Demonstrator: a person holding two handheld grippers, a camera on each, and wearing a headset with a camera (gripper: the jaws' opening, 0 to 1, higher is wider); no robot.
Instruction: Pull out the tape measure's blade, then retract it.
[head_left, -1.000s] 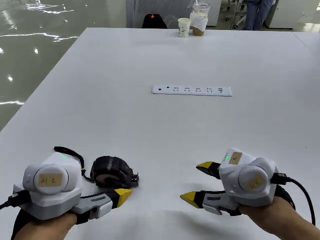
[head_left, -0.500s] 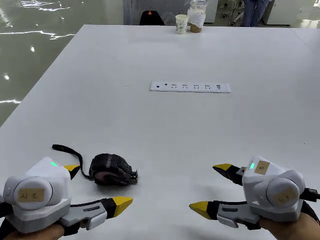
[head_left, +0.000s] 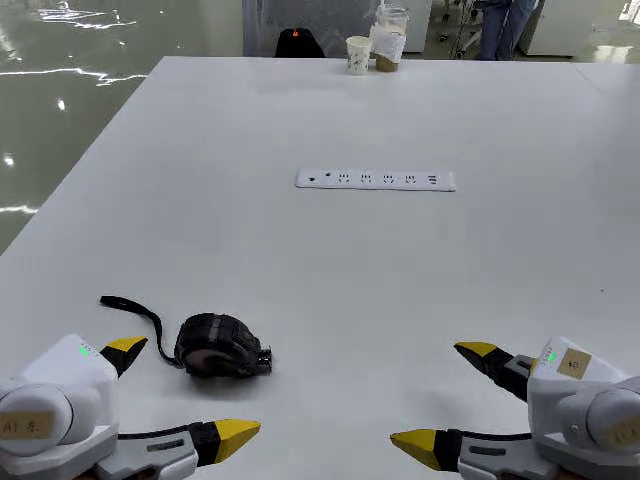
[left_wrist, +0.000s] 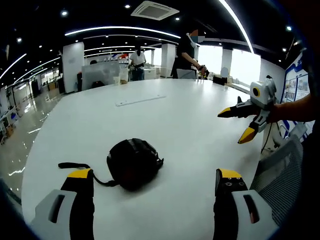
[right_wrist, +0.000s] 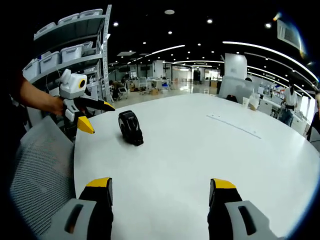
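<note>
Two grippers are being held by the person low over the near edge of a white table (head_left: 400, 280), and nothing is being gripped by either. The left gripper (head_left: 182, 388) is being kept at the lower left of the head view, its yellow-tipped jaws spread wide apart. The right gripper (head_left: 445, 395) is being kept at the lower right, its jaws likewise parted wide.

The tape measure (head_left: 222, 346), a round black case, is being left lying on the table just ahead of the left gripper, in line with the gap between its jaws, and is being touched by neither jaw. In the left gripper view it is being framed between the two jaws, a little beyond their tips. A black wrist strap (head_left: 135, 310) is being trailed from the case across the table toward the left, and its loop is being passed near the tip of the left gripper's farther jaw.

The right gripper is being held well apart from the tape measure. Farther off, at mid-table, a white power strip (head_left: 375, 180) is being left lying crosswise, and a paper cup (head_left: 358, 55) is being left standing near the far edge.
</note>
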